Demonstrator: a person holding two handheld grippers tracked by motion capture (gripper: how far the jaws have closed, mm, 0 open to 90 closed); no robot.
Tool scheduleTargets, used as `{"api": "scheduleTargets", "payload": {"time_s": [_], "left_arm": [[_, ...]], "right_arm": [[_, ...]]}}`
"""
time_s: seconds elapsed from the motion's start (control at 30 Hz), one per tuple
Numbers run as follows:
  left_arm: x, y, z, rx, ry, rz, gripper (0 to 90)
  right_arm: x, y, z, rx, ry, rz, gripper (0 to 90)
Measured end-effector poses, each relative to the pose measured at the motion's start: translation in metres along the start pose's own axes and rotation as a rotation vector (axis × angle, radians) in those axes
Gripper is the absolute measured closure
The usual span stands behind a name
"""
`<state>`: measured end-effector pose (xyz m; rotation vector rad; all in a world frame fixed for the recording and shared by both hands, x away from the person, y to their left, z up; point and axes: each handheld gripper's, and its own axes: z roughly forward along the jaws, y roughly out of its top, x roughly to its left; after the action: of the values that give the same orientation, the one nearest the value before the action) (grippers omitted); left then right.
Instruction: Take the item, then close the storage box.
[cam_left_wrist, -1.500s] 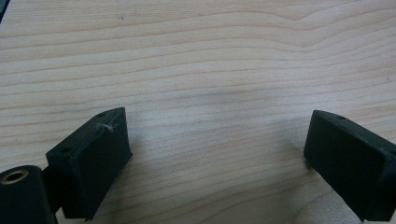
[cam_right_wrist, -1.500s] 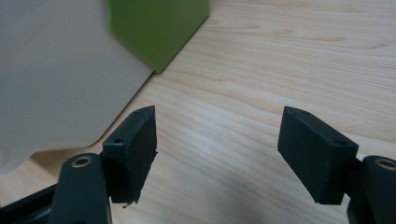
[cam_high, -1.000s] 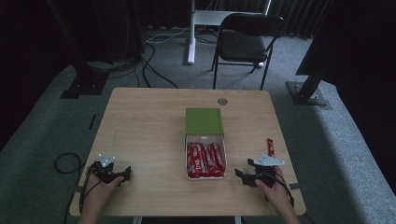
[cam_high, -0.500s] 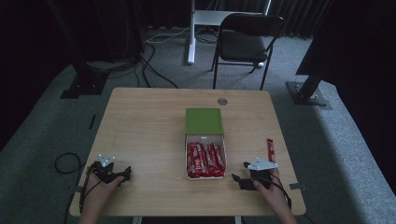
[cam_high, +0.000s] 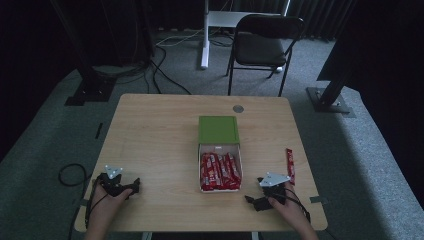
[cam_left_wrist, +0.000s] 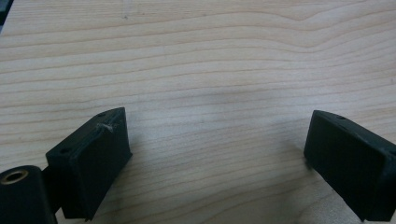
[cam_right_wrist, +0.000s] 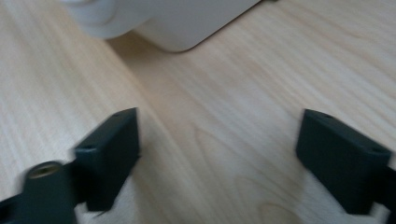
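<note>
Red snack bar (cam_high: 289, 166) lies alone at the desk's (cam_high: 160, 135) three o'clock edge, beside the box (cam_high: 220, 167). Right tool (cam_high: 256, 201), just opened, and left tool (cam_high: 131, 189) gape empty; a clumsy approach might nudge it off.

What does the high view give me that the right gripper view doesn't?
High view alone: the whole table, the white box's green lid slid back, red bars packed inside, one loose red bar on the table right of it, and the left gripper. Right gripper view alone: close up, the right gripper has open jaws, just widened, nothing between them, above bare wood. Both show the white box and the right gripper.
</note>
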<state>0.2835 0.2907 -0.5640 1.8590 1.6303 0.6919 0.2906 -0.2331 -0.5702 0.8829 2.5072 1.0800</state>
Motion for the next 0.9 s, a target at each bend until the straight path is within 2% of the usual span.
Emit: {"api": "scheduleTargets", "payload": {"time_s": [0.23, 0.43, 0.47, 0.57, 0.7, 0.9], "left_arm": [[0.001, 0.0, -0.001, 0.003, 0.013, -0.01, 7.6], [0.001, -0.001, -0.002, -0.001, 0.005, -0.011, 8.0], [0.001, -0.002, -0.003, 0.001, -0.012, 0.017, 8.0], [-0.001, -0.003, -0.004, -0.01, -0.043, 0.06, 8.1], [-0.009, 0.002, -0.009, -0.056, -0.099, 0.092, 8.1], [-0.025, 0.007, -0.01, -0.08, -0.163, 0.145, 8.1]], "right_arm": [[0.0, 0.001, 0.001, 0.001, -0.018, 0.022, 10.5], [-0.001, 0.001, 0.001, 0.0, -0.02, 0.023, 10.6], [-0.001, 0.001, 0.001, 0.0, -0.02, 0.025, 10.6], [-0.002, 0.001, 0.001, -0.008, -0.054, 0.06, 12.6], [-0.003, 0.002, -0.002, -0.027, -0.067, 0.066, 12.6], [-0.006, 0.01, -0.013, -0.1, -0.077, 0.088, 12.5]]}}
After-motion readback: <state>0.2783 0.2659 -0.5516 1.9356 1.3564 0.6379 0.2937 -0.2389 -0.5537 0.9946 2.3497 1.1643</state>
